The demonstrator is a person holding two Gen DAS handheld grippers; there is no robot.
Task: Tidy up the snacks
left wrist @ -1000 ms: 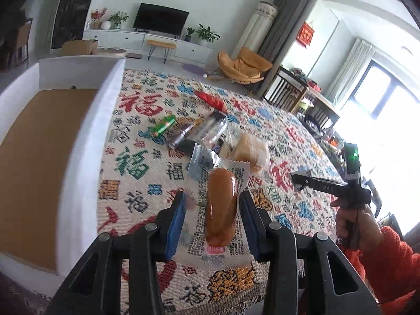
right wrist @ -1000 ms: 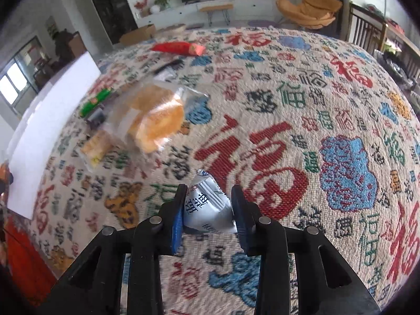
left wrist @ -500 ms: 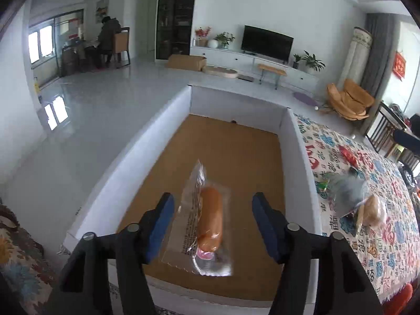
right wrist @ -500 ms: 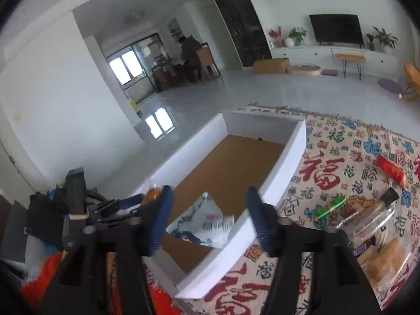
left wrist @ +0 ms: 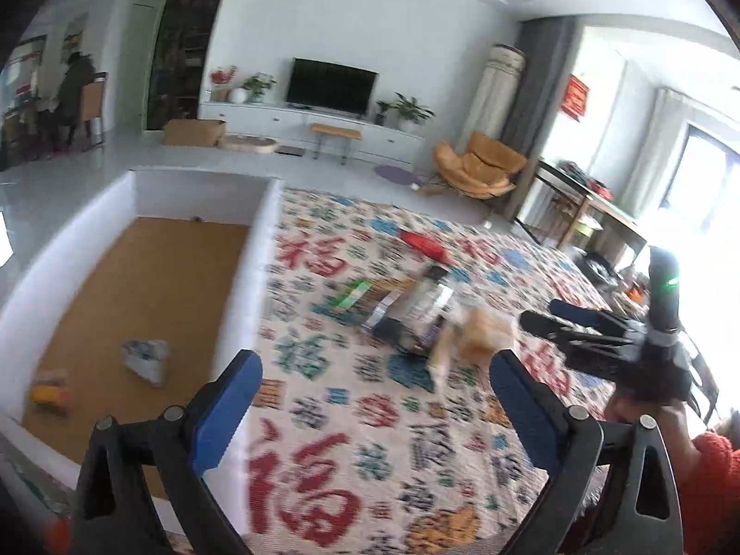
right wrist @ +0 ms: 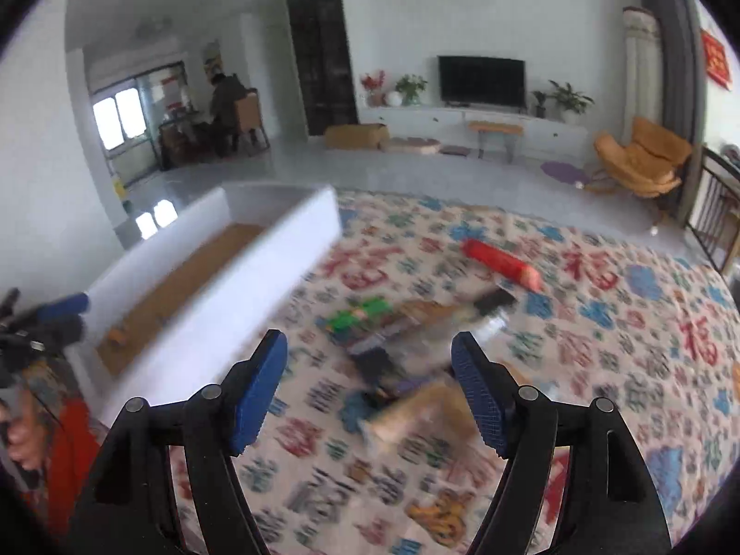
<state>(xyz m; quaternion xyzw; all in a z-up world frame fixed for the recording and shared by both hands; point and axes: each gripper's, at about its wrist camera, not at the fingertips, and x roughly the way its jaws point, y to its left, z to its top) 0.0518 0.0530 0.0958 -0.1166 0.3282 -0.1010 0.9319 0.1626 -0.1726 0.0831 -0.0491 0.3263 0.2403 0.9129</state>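
Note:
My left gripper (left wrist: pixel 374 397) is open and empty above the patterned cloth, just right of the white box (left wrist: pixel 240 286). In the box lie a wrapped sausage bun (left wrist: pixel 48 393) and a small white-blue packet (left wrist: pixel 145 358). My right gripper (right wrist: pixel 367 386) is open and empty above a blurred heap of snacks (right wrist: pixel 407 337); it also shows in the left wrist view (left wrist: pixel 555 317). The heap (left wrist: pixel 416 314) holds a green stick pack (left wrist: pixel 354 293), clear packets and a bagged bun (left wrist: pixel 481 337). A red packet (left wrist: pixel 423 245) lies farther back, also in the right wrist view (right wrist: pixel 502 263).
The cloth (left wrist: pixel 370 439) with red characters covers the table. The box wall (right wrist: pixel 240 286) stands left of the snack heap. Beyond the table are a TV unit (left wrist: pixel 323 120), an orange chair (left wrist: pixel 481 171) and a side table (left wrist: pixel 582 212).
Both grippers let go of their snacks over the box and opened wide. Both have swung back right, toward the heap on the cloth. The bun and the packet now lie in the box.

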